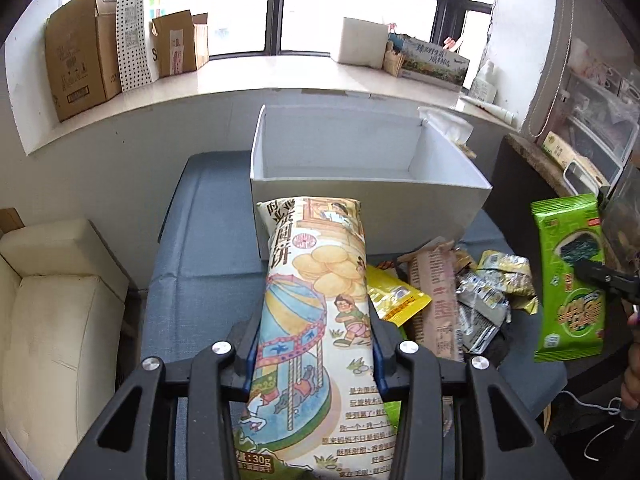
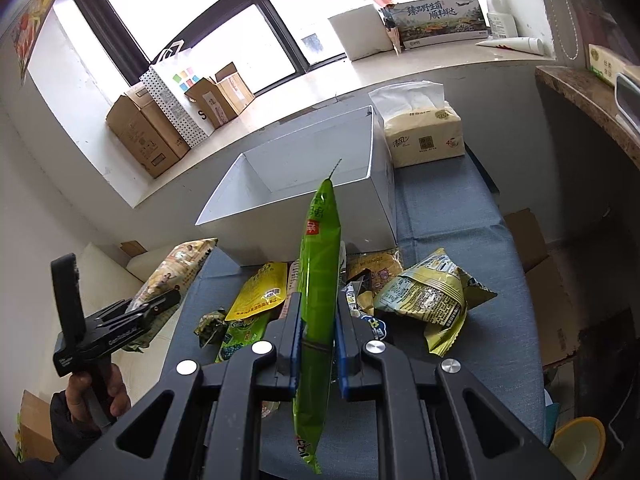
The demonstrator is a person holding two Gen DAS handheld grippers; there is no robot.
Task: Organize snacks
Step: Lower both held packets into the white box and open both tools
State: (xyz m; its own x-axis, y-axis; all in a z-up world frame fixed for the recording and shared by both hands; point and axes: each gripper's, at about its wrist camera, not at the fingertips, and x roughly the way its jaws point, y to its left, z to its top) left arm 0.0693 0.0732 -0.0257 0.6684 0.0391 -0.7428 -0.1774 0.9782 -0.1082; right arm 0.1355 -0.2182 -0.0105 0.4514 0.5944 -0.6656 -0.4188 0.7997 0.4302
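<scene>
My left gripper (image 1: 314, 320) is shut on a long cream biscuit packet (image 1: 316, 312) with cartoon print, held above the blue table just before the empty white box (image 1: 360, 190). My right gripper (image 2: 318, 308) is shut on a green seaweed snack packet (image 2: 320, 280), held edge-on above the snack pile; that packet also shows at the right of the left wrist view (image 1: 570, 280). The left gripper and its biscuit packet (image 2: 176, 270) show at the left of the right wrist view. The white box (image 2: 304, 208) stands open behind the pile.
Loose snacks lie on the blue table (image 1: 200, 264): a yellow packet (image 2: 260, 290), a crumpled yellow-green bag (image 2: 432, 292), a brown bar (image 1: 436, 300), silver wrappers (image 1: 480, 308). A tissue pack (image 2: 424, 136) stands right of the box. Cardboard boxes (image 1: 80, 68) sit on the sill. A cream sofa (image 1: 52, 320) is at left.
</scene>
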